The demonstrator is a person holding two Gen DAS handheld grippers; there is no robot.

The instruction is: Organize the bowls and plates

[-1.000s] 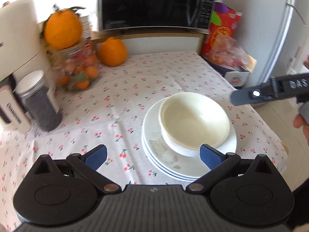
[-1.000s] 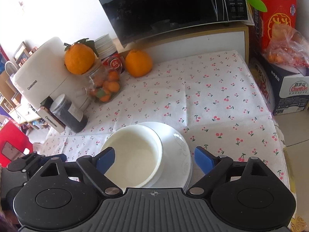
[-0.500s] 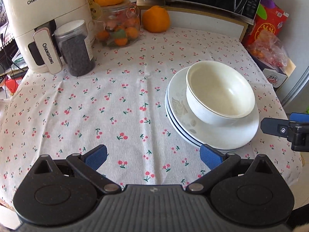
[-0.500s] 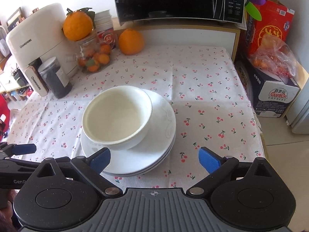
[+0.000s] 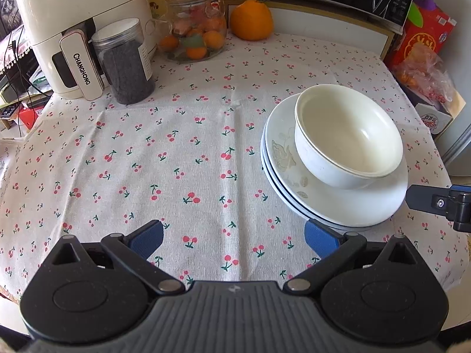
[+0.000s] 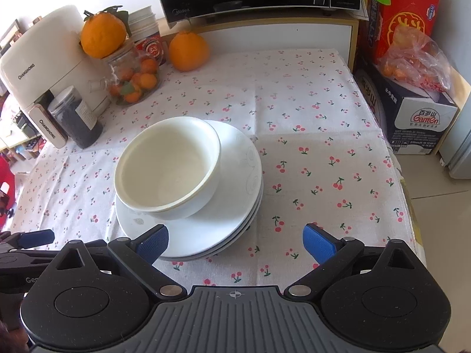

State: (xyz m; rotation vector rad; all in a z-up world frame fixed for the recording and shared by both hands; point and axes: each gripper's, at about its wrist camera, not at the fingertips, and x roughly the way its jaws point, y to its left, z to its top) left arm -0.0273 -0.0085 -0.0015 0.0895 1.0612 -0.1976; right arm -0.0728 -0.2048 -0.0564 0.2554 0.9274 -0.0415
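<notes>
A table (image 5: 176,135) with a cherry-print cloth fills both views. Right of centre in the left view, a white bowl (image 5: 347,135) sits on stacked plates (image 5: 332,206). The left gripper (image 5: 234,238) and right gripper (image 6: 235,239) both have fingers wide apart, holding nothing, at the lower frame edge.

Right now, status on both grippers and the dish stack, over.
Left gripper open, empty. Right gripper open, empty. Bowl sits on stacked plates, off-centre. Nothing between grippers and stack.
</notes>
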